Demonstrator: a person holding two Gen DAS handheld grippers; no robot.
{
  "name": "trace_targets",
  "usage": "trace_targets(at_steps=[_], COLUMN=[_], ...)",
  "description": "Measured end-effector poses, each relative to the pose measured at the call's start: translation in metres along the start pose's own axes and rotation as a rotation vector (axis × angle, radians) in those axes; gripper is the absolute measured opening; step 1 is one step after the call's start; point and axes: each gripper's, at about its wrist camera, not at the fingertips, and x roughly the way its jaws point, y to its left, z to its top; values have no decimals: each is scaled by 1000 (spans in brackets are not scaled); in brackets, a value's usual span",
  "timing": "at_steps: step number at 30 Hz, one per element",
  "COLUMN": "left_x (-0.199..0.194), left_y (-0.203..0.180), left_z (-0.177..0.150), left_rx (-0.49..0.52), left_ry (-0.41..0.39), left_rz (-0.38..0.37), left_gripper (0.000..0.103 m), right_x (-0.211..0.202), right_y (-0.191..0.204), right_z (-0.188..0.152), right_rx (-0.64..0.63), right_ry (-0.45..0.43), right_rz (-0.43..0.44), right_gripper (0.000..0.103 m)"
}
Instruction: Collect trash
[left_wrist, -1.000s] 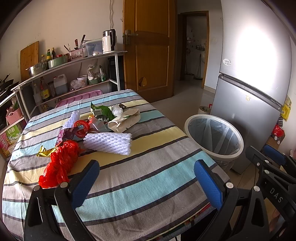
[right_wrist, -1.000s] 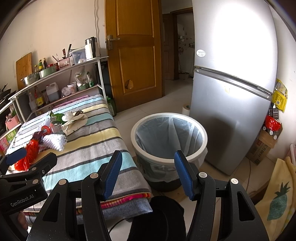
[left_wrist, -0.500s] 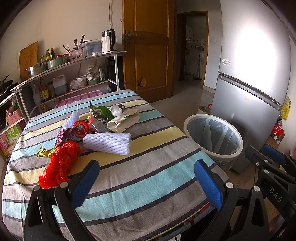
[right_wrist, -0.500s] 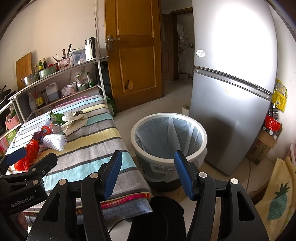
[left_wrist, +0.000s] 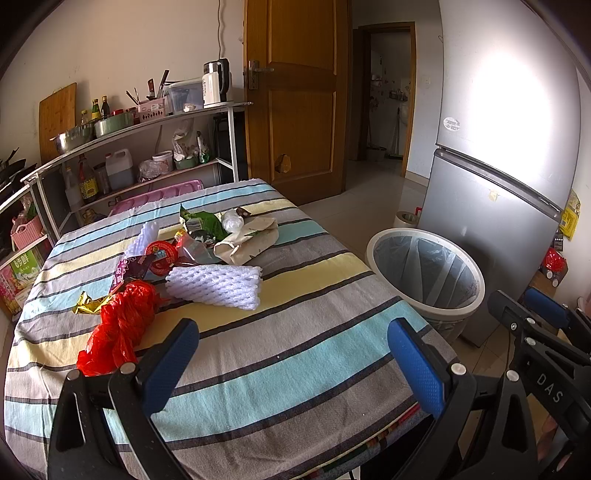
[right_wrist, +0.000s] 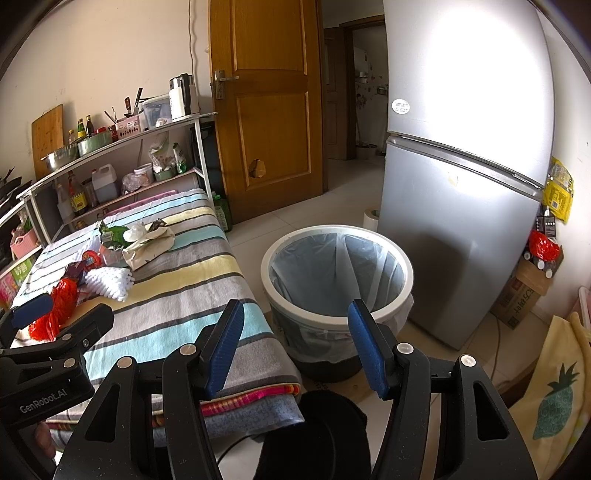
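Both hand-held grippers, left (left_wrist: 291, 363) and right (right_wrist: 295, 345), were wide open and empty. Trash pile (left_wrist: 192, 258) lay toward the worktop's (left_wrist: 295, 369) far left corner. Lined bin (right_wrist: 336, 291) stood off the worktop's right edge.

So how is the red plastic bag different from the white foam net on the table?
The red plastic bag is crumpled, shiny and irregular; the white foam net is a neat flat block with a mesh pattern. The bag lies nearer the left gripper and further left on the table; the net lies nearer the middle. Both lie loose on the striped cloth, outside the bin, and neither is gripped.
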Motion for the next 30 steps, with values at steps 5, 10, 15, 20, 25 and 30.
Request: trace_targets(at_steps=[5,10,15,20,25,30], left_x=[0,0,-2,-3,-5,-6], left_y=[0,-1,7,35,76,119], left_z=[0,1,3,1,-3,-10], left_rx=[0,0,-11,-53,-116,-170], left_ry=[1,0,8,11,10,22], left_rz=[-1,-7,-7,14,42,96], left_gripper=[103,103,103,103,103,103], right_x=[0,-1,3,14,32,51], right_y=[0,0,4,16,39,75], right_z=[0,1,4,11,18,28], right_rx=[-1,-4,-10,-31,-68,-153], right_ry=[0,-9,-7,-24,-21,2], right_rz=[1,16,56,156,307,452], right_gripper=[59,59,59,60,60,60])
